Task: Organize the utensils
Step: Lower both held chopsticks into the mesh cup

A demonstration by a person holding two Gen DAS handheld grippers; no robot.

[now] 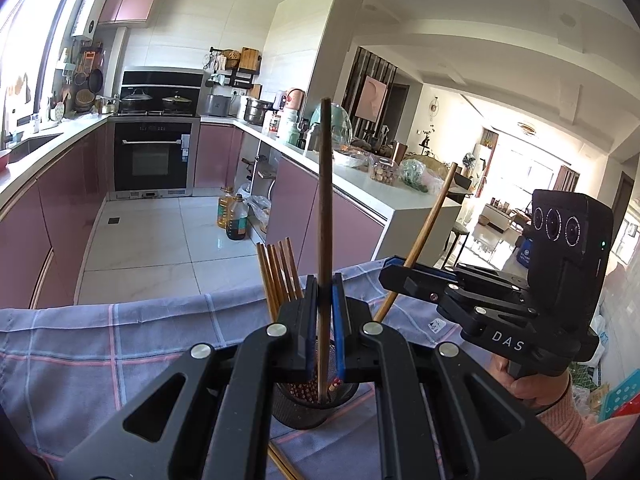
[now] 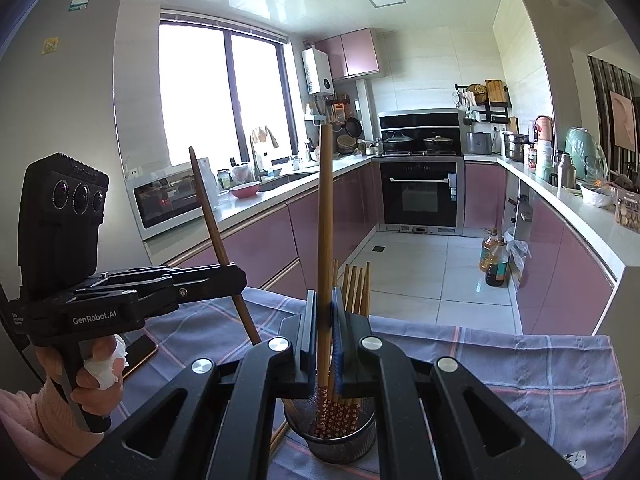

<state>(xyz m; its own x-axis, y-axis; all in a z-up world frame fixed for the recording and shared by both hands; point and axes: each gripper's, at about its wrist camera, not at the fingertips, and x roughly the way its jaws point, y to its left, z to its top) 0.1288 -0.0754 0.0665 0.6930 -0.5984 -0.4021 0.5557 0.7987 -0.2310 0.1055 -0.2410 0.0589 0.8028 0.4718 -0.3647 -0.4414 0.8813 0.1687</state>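
Left gripper (image 1: pixel 324 316) clamped one chopstick (image 1: pixel 325 216) over holder (image 1: pixel 312 408); right gripper (image 2: pixel 325 320) clamped another (image 2: pixel 325 216). Several already in; probably two loose (image 1: pixel 284 466) on cloth.

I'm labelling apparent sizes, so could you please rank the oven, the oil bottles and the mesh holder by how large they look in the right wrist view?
1. Oven
2. Mesh holder, though nearness to the camera inflates it
3. Oil bottles
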